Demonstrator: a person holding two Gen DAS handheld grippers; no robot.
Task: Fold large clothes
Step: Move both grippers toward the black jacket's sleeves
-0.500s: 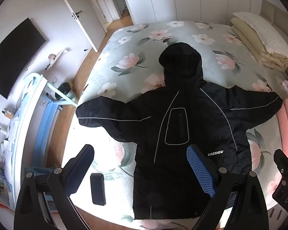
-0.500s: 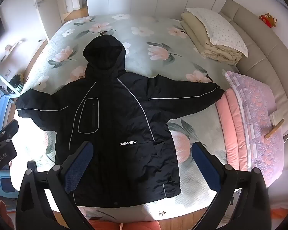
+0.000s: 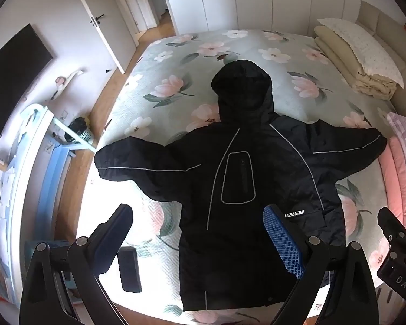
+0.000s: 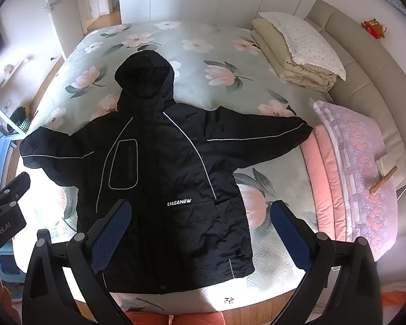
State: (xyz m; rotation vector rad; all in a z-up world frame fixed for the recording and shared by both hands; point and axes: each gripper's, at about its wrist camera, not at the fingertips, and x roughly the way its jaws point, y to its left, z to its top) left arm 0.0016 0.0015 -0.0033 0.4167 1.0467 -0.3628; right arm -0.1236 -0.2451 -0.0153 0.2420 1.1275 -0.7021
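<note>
A large black hooded jacket lies flat and face up on the floral bed, both sleeves spread wide, hood pointing away; it also shows in the right wrist view. My left gripper is open and empty, held above the jacket's lower left part near the bed's front edge. My right gripper is open and empty, held above the jacket's lower right hem. Neither touches the cloth.
A small black device lies on the bed left of the jacket hem. Folded beige bedding and a pillow are at the far right; pink and purple quilts line the right edge. A desk stands left.
Both views shifted slightly; the jacket sits a little more centred. Both grippers stay open and the jacket has not moved.
</note>
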